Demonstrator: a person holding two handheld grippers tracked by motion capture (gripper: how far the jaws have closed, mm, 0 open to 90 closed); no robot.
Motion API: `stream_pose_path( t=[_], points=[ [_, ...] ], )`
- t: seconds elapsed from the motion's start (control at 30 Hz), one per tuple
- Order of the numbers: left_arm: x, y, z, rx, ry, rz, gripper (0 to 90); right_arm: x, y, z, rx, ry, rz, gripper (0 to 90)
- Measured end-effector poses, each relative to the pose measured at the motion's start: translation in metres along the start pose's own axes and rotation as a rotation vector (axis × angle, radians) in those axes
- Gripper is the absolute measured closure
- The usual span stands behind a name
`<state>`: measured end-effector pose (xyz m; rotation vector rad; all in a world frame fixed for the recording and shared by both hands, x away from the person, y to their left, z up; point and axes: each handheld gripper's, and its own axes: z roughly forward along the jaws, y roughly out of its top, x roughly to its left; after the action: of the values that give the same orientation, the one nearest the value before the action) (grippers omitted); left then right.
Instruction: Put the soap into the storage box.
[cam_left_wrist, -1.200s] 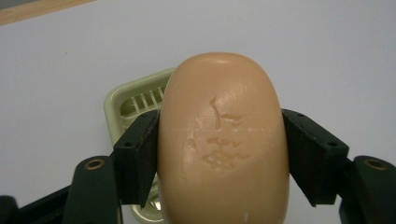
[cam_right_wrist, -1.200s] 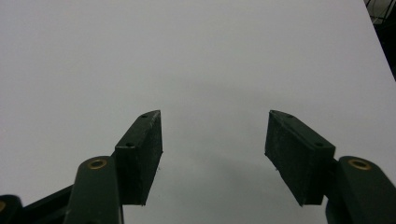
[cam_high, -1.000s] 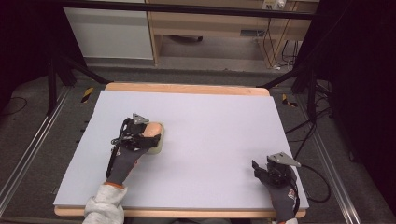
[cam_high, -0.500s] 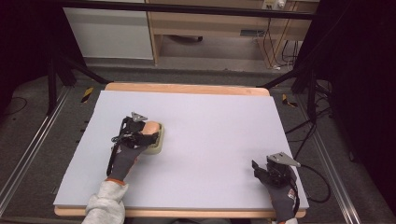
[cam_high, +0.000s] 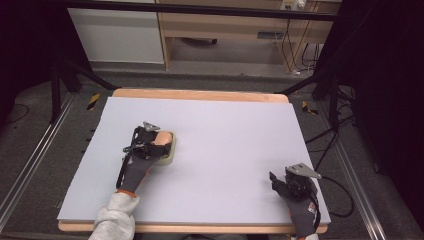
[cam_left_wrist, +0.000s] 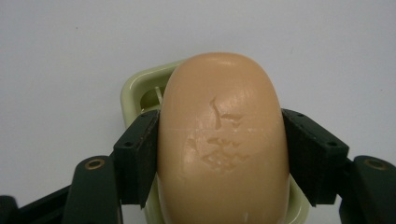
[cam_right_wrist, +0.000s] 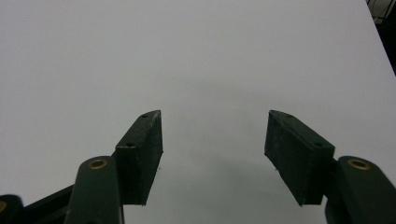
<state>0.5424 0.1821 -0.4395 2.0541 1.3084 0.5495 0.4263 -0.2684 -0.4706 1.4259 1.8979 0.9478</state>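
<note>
A tan oval bar of soap (cam_left_wrist: 223, 140) is clamped between the two black jaws of my left gripper (cam_left_wrist: 219, 144), which is shut on it. Right beneath the soap lies a pale green soap dish (cam_left_wrist: 135, 91); whether the soap touches it I cannot tell. In the high view the soap (cam_high: 164, 138) and the dish (cam_high: 170, 156) sit left of the table's middle, with the left gripper (cam_high: 156, 140) over them. My right gripper (cam_high: 278, 182) rests near the front right corner; its jaws (cam_right_wrist: 215, 149) stand open with nothing between them.
A pale lilac sheet covers the wooden table (cam_high: 225, 95). A black cable (cam_high: 340, 195) trails off the right edge from the right gripper. Dark stand legs (cam_high: 75, 75) and a wooden cabinet (cam_high: 220, 35) lie beyond the far edge.
The left gripper with the soap has sunk a little toward the dish and shifted slightly. The right gripper has stayed where it was.
</note>
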Motion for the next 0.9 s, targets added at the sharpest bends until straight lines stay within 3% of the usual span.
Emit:
stream_pose_path(
  t=[0.53,0.9],
  points=[
    [0.0009,-0.0045,0.0113,0.022,0.013,-0.019,31.5,0.0,-0.0003,0.0005,0.002,0.003,-0.001,36.7],
    [0.0002,-0.0049,0.0084,0.002,0.016,-0.027,28.3,0.0002,-0.0008,0.0009,0.005,0.002,-0.001,35.9]
  ],
)
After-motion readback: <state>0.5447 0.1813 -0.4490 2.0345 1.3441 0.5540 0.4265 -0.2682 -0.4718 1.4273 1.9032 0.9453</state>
